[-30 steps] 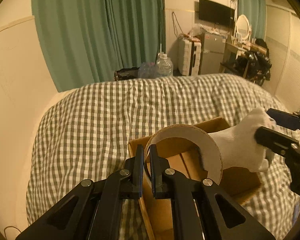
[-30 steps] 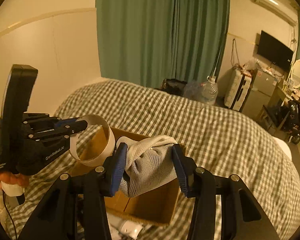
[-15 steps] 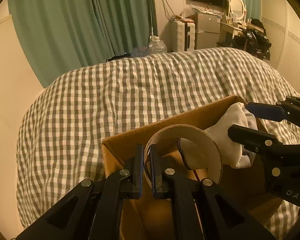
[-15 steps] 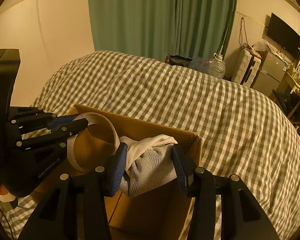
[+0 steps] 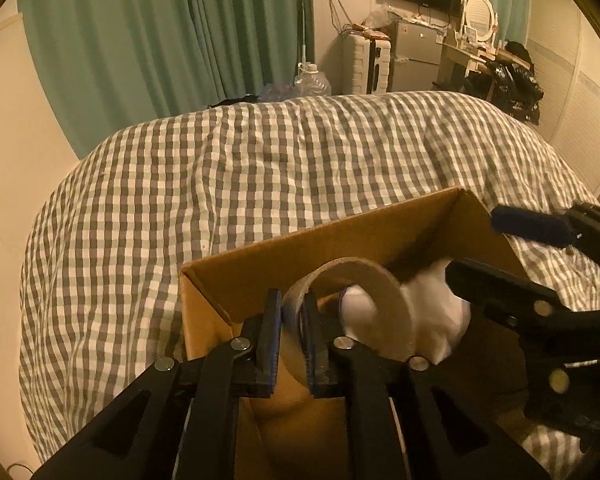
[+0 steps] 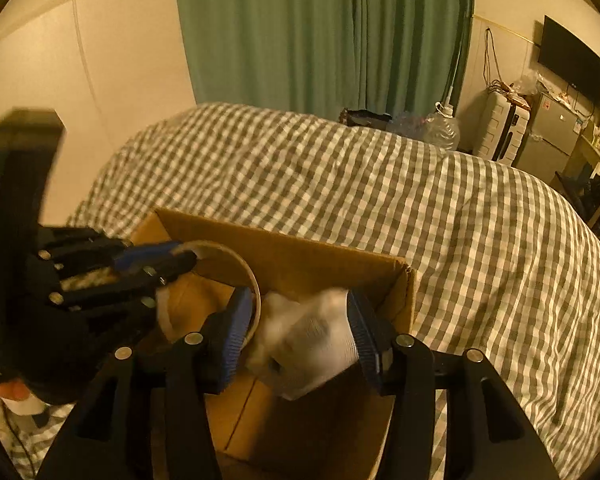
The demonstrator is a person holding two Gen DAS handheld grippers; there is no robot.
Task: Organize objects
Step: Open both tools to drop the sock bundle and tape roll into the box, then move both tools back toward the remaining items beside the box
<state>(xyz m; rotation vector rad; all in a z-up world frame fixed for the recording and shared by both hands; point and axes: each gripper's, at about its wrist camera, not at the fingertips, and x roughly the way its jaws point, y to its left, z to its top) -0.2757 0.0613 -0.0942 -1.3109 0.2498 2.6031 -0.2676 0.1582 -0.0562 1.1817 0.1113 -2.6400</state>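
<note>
An open cardboard box (image 5: 340, 236) (image 6: 284, 248) sits on the checked bed. My left gripper (image 5: 290, 336) is shut on the rim of a cardboard tape roll (image 5: 384, 296) and holds it inside the box; the roll also shows in the right wrist view (image 6: 244, 276). My right gripper (image 6: 296, 320) has spread wider than the white cloth (image 6: 308, 340), which is blurred between the jaws and appears loose, dropping into the box. The cloth shows in the left wrist view (image 5: 436, 312) behind the roll.
The bed with the grey checked cover (image 5: 260, 168) spreads around the box. Green curtains (image 5: 172, 40) hang behind it. A water jug (image 5: 312, 84), a suitcase (image 5: 368, 64) and a cluttered desk (image 5: 484, 56) stand at the far right.
Both grippers have lowered into the box. The right jaws have opened and the white cloth has slipped loose and is falling. The left gripper still holds the roll.
</note>
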